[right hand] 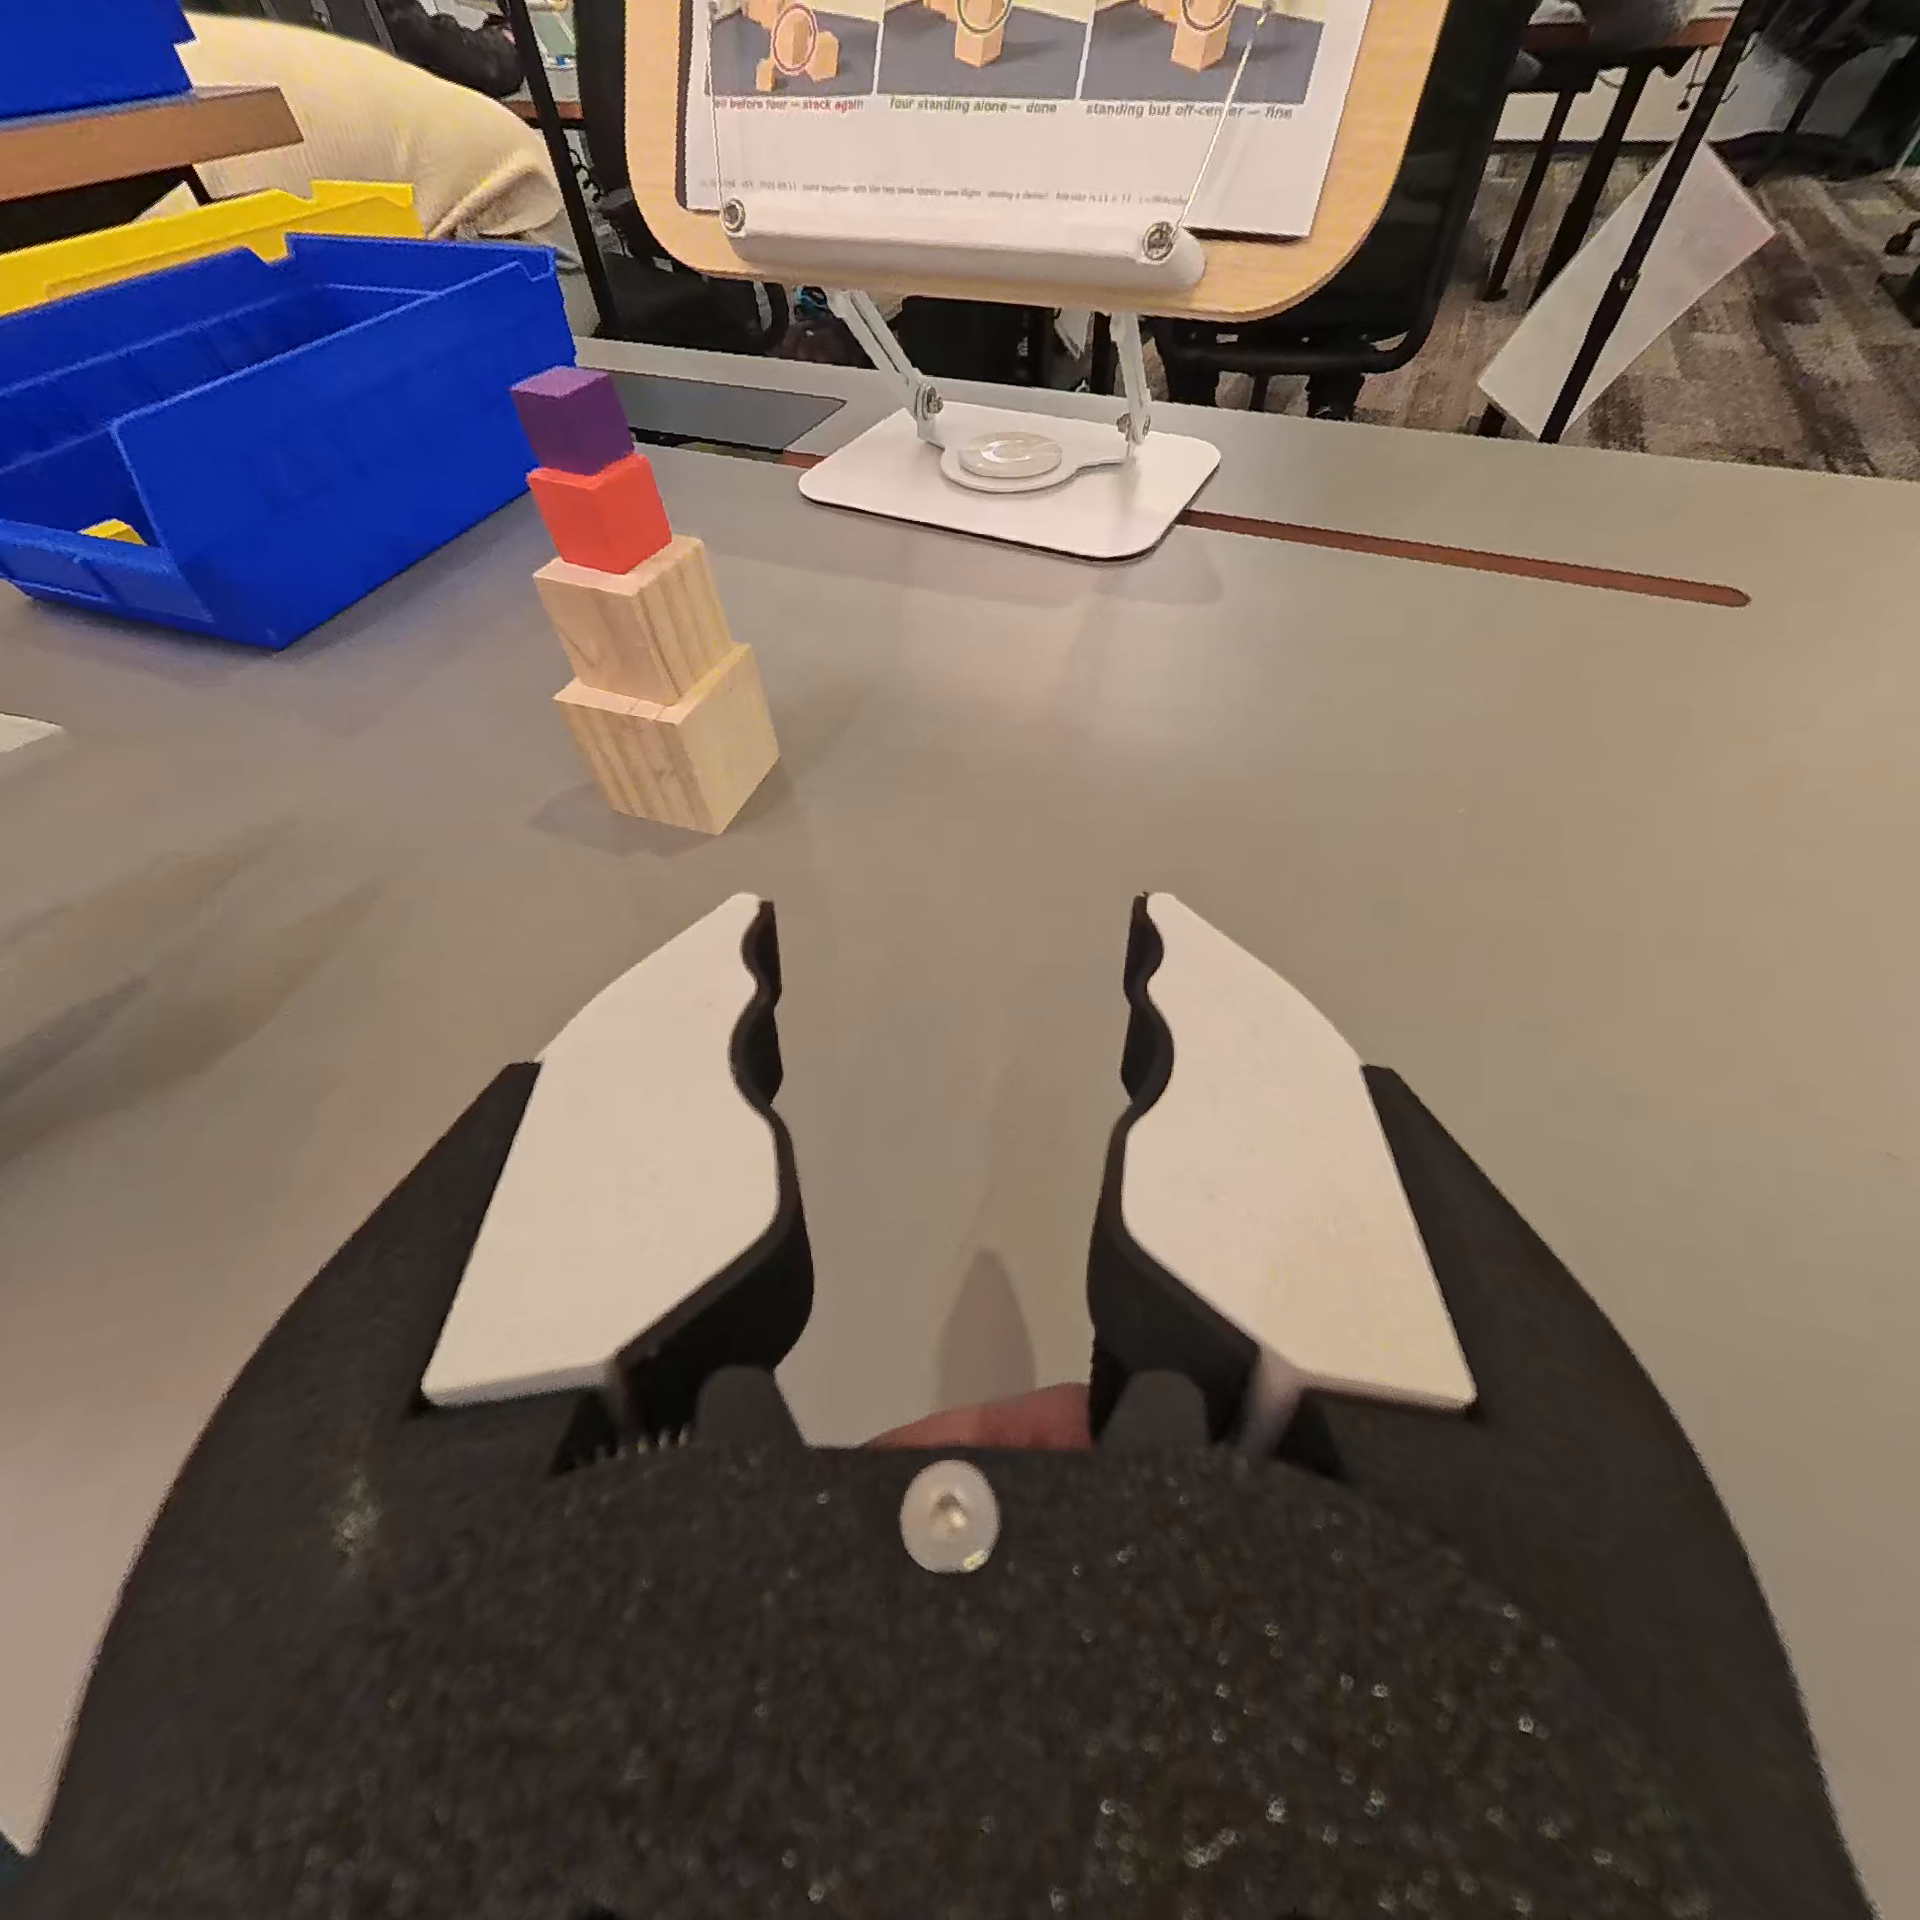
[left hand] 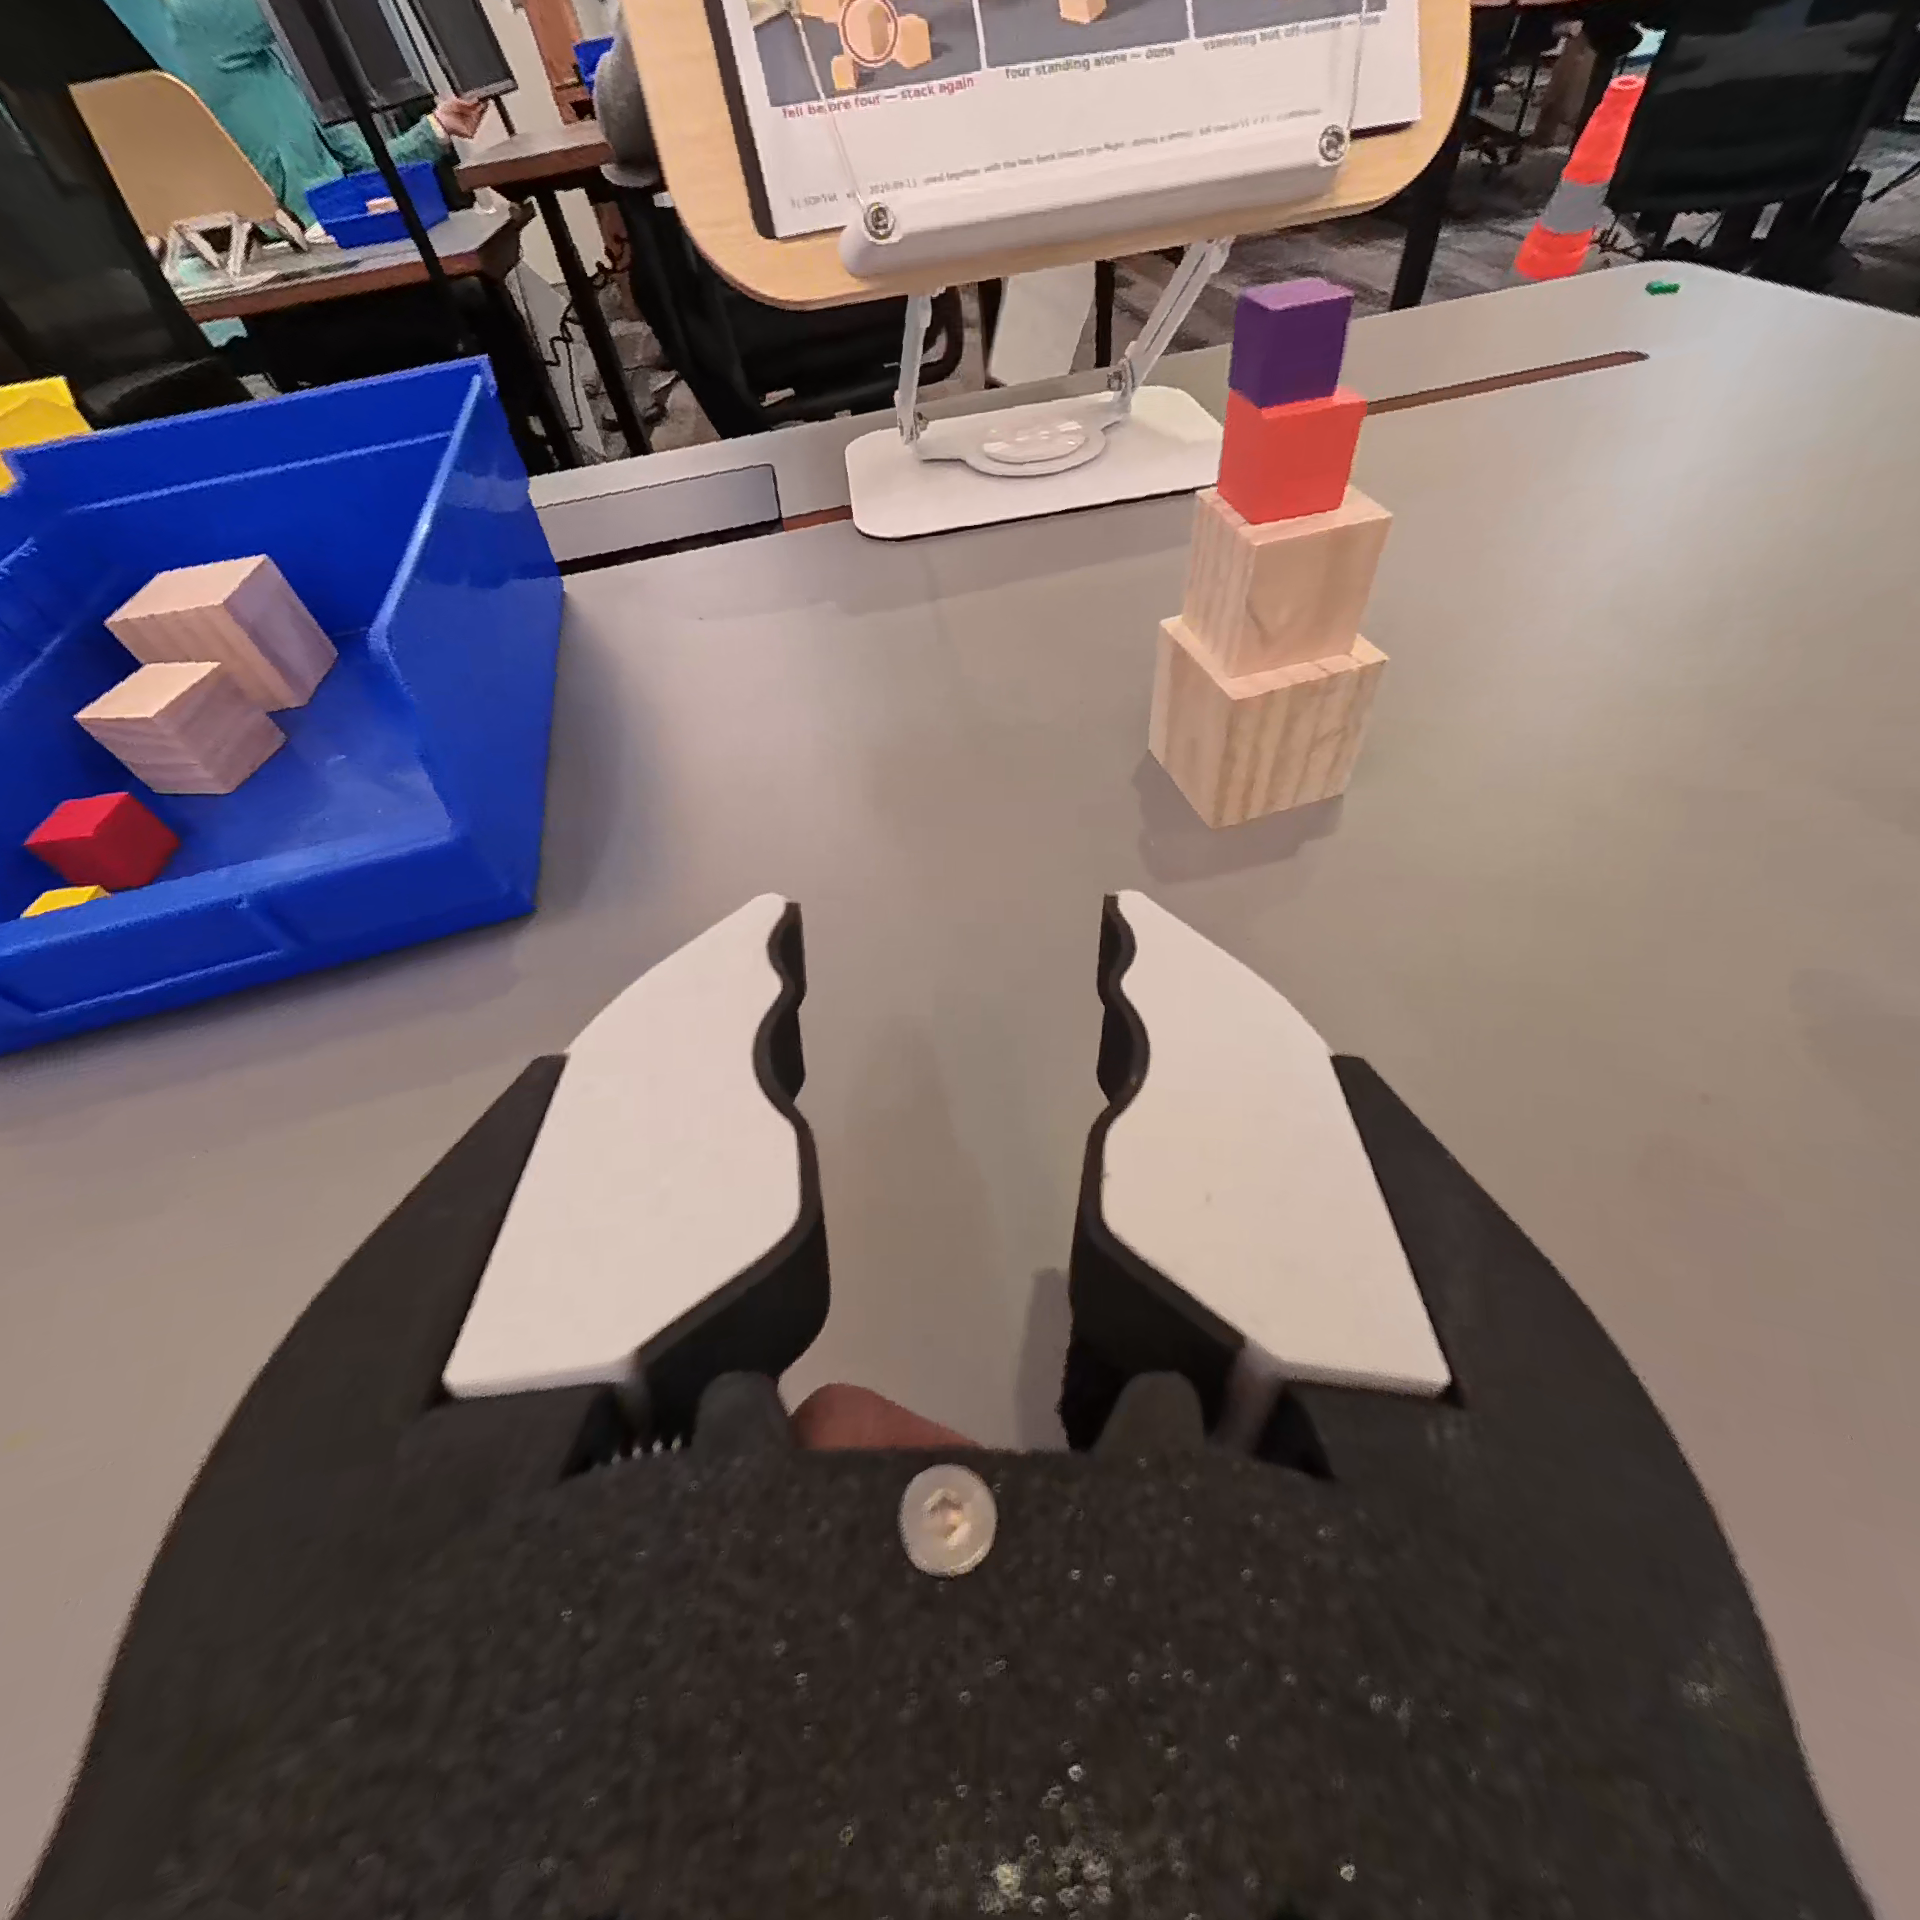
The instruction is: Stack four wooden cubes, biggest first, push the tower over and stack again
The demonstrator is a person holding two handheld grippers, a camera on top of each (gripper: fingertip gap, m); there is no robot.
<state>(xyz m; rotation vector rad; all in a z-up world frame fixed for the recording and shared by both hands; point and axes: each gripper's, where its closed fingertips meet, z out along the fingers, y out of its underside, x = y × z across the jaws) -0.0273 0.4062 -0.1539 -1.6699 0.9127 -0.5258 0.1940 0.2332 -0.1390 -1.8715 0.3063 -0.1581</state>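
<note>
Standing ahead of both gaping, empty tongs (left hand: 951,914) (right hand: 951,914), the four-cube tower (left hand: 1273,582) touches neither.

Instruction board (left hand: 1039,114) cut off by top edge in both views. Blue bin (left hand: 312,644) cropped at left edge; small yellow block (left hand: 62,900) inside mostly hidden behind front wall. Background people blurred.

Purple cube (left hand: 1288,341), blue bin (left hand: 457,665)
</note>
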